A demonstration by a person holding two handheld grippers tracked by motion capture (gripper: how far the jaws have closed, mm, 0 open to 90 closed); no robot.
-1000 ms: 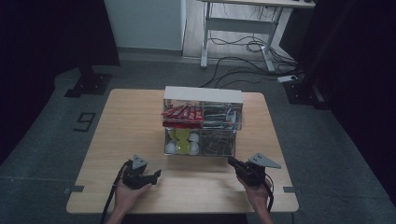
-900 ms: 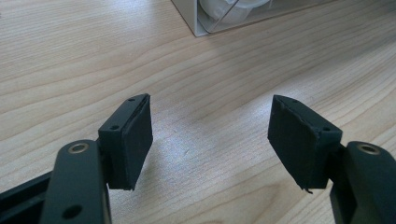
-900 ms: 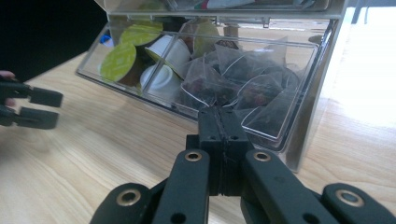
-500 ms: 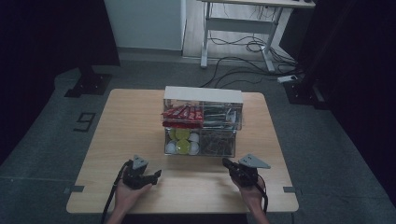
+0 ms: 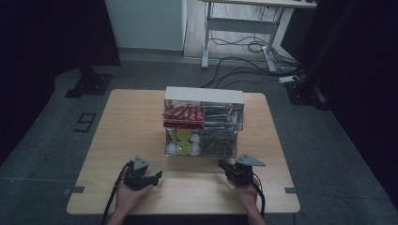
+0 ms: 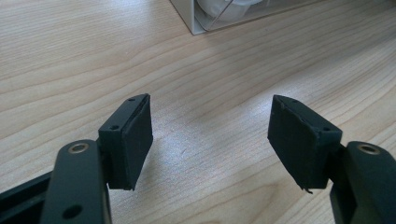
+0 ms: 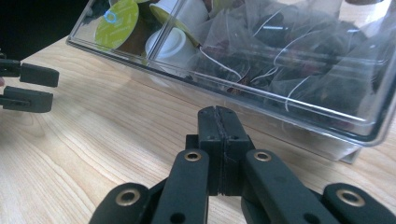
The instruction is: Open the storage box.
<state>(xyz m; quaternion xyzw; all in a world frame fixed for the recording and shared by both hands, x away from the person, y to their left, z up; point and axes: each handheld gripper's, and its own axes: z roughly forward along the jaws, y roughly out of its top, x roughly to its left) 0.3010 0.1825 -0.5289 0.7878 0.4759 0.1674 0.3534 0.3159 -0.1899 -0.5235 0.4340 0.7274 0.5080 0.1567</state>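
- Left gripper (image 5: 156,176): it sits on the table (image 5: 122,136) at about 7 o'clock from the clear organiser box (image 5: 202,123), pointing toward 3 o'clock. In the left gripper view its jaws are spread wide over bare wood, with nothing between them and the box corner (image 6: 198,29) up at 12 o'clock.
- Clear organiser box: it stands mid-table in two tiers. Red sachets (image 5: 184,113) lie at the upper left. Coffee capsules (image 5: 184,141) sit in the lower drawer (image 5: 201,142) at left, and dark tea bags (image 5: 218,143) at right.
- Right gripper (image 5: 222,164): it is at about 5 o'clock from the box, just beside the drawer's front. In the right gripper view its jaws are pressed together, empty, with the tip aimed at the drawer's clear front wall (image 7: 261,100).
- Step in hand, as I judge it: approaching the lower drawer to open it or reach into it.
- To do it well:
  - Spread the right jaws before contact.
  - Come in low and level with the front lip.
  - Grip the lip, not the thin wall.
  - Pull straight toward 6 o'clock.
  - Brace the box with the left gripper so that it doesn't slide.
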